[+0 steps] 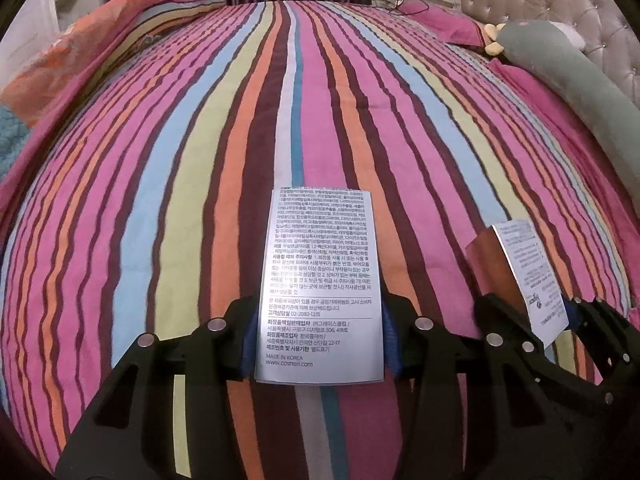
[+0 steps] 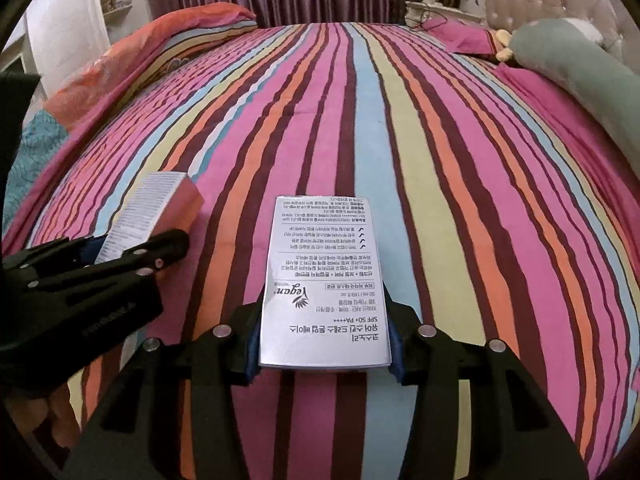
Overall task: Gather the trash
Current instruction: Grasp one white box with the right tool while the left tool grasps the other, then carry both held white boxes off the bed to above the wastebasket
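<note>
Two hand-held grippers hover side by side over a bed (image 1: 320, 100) covered in a striped quilt.

The left gripper (image 1: 320, 340) has its fingers pinching a silver box (image 1: 320, 280) between the blue pads. The box sticks out forward past the fingertips, printed back panel facing up, with Korean text and "Made in Korea" legible. It appears lifted clear of the quilt, though the gap cannot be judged.

To the right of those fingers, the right gripper (image 2: 324, 344) pinches a second box (image 2: 324, 280) the same way, silver face up, print upside down, the word "Vegan" readable. Its side panel shows reddish brown from the left wrist view.

Beyond both sets of fingers lie only quilt, pillows (image 1: 120, 28) at the far left, and a green bolster (image 1: 580, 92) along the tufted headboard at the right.

Both pieces of trash seem already collected. No bin is visible, so the next move likely calls for carrying both boxes away from the bed to find one, keeping both grips firm.
</note>
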A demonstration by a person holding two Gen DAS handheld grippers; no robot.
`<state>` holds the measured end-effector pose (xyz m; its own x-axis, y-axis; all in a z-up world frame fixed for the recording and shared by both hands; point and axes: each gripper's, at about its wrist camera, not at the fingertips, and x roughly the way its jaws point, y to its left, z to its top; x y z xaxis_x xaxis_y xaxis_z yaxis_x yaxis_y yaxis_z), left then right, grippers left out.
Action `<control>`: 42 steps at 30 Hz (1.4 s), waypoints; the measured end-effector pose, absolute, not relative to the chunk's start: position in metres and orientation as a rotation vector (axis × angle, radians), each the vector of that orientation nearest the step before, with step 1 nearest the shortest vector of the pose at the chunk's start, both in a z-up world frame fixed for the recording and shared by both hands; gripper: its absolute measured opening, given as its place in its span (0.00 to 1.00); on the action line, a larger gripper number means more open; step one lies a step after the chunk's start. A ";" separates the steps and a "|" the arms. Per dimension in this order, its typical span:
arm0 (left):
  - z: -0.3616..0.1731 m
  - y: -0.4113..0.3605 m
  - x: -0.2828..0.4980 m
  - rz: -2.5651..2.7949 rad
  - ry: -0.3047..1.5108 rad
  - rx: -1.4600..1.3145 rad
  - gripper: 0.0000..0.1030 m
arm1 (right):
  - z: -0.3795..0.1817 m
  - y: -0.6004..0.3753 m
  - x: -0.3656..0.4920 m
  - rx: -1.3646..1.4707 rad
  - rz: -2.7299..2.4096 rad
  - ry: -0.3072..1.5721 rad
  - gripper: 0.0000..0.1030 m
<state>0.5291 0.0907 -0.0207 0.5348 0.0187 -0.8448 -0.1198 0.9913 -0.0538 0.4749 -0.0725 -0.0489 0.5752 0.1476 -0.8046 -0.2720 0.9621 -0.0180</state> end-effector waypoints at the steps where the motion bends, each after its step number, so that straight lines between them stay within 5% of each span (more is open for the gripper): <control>1: -0.018 0.091 0.524 0.081 1.000 -0.113 0.46 | -0.047 -0.074 0.471 -0.139 0.244 0.926 0.44; 20: 0.031 0.082 0.369 0.049 0.958 -0.153 0.46 | -0.006 -0.113 0.328 -0.065 0.239 0.902 0.44; 42: 0.024 0.073 0.152 -0.013 0.983 -0.113 0.46 | -0.002 -0.126 0.153 -0.055 0.310 0.933 0.44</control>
<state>0.1519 0.0730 0.0236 0.5551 -0.0625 -0.8294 -0.0402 0.9940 -0.1018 0.1530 -0.1264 -0.0025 0.5547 0.2391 -0.7970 -0.2860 0.9542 0.0872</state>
